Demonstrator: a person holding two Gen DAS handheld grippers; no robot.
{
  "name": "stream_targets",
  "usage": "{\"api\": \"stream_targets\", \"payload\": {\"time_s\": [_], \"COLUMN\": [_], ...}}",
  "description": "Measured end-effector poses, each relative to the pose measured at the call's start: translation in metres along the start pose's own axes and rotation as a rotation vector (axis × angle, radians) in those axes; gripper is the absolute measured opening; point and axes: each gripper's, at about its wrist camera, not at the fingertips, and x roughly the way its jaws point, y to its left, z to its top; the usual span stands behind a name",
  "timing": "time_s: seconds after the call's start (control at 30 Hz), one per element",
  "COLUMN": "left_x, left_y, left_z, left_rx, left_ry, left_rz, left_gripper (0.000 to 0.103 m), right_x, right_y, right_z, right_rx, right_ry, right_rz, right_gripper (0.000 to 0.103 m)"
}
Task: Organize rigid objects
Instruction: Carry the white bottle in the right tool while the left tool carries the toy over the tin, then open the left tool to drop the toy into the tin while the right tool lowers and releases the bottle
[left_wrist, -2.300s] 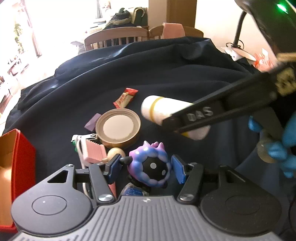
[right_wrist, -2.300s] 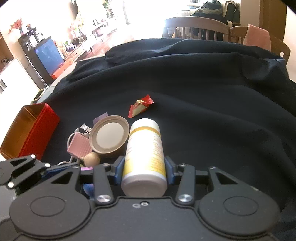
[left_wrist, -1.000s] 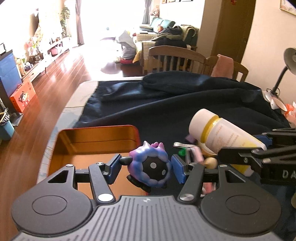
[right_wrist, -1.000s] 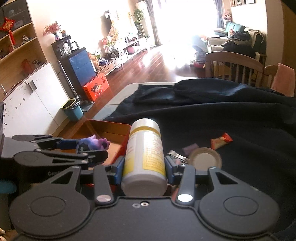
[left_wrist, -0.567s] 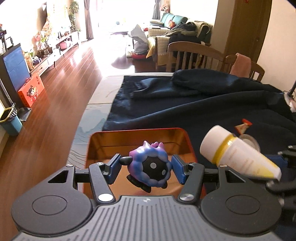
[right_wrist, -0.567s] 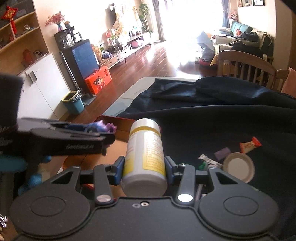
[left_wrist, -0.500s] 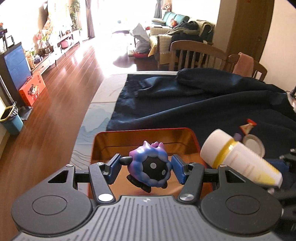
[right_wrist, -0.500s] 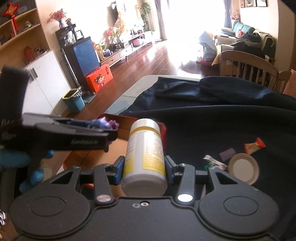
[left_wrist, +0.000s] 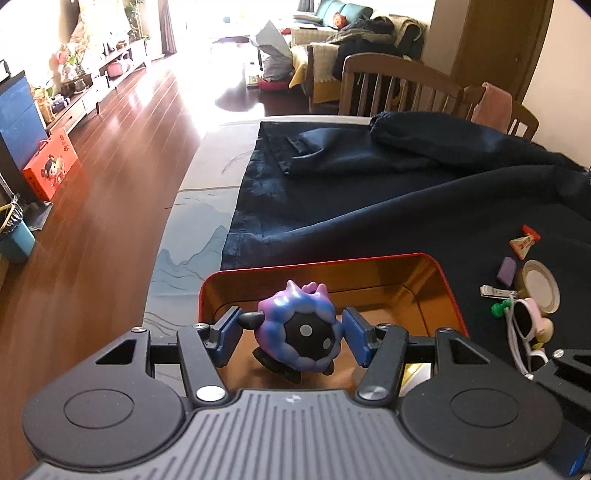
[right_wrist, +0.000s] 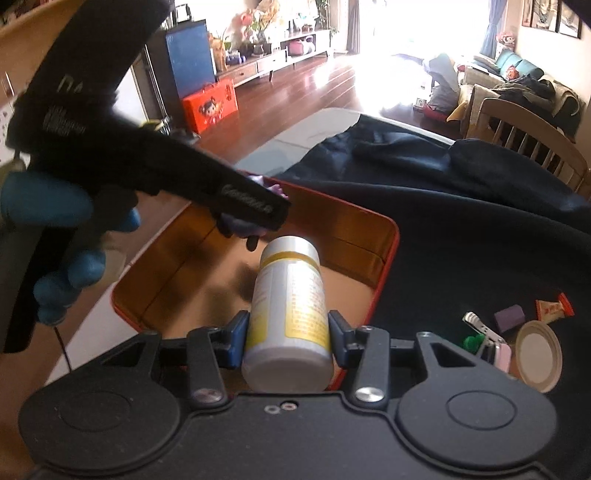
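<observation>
Holding both loads over the red tin (left_wrist: 448, 284) so each drops straight in. Left gripper (left_wrist: 293, 334) pinches the purple spiky toy (left_wrist: 295, 332); right gripper (right_wrist: 290, 341) clamps the white bottle (right_wrist: 290, 306) lying lengthwise, above the tin floor, clear of the toy.

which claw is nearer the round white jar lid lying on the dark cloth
Right. The right claw, shut on the white bottle, hangs over the red tin's near edge beside the round white jar lid. The left claw, holding the purple figure, is farther away across the tin.
</observation>
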Motion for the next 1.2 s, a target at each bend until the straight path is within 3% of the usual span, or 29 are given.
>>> {"api": "stream_targets", "payload": {"time_s": [0.77,1.2], "left_x": [0.031,0.019], "left_y": [0.004,-0.001], "left_z": [-0.005,-0.005], "left_rx": [0.026,0.031], "left_ry": [0.054,0.009], "left_rz": [0.006,0.02], "left_gripper": [0.059,0.063], "right_x": [0.029,0.011], "right_y": [0.015,0.006], "right_z": [-0.002,-0.002], "right_rx": [-0.047,-0.008], "right_ry": [0.078,0.049], "right_rz": [-0.021,0.017], "right_gripper": [0.044,0.052]}}
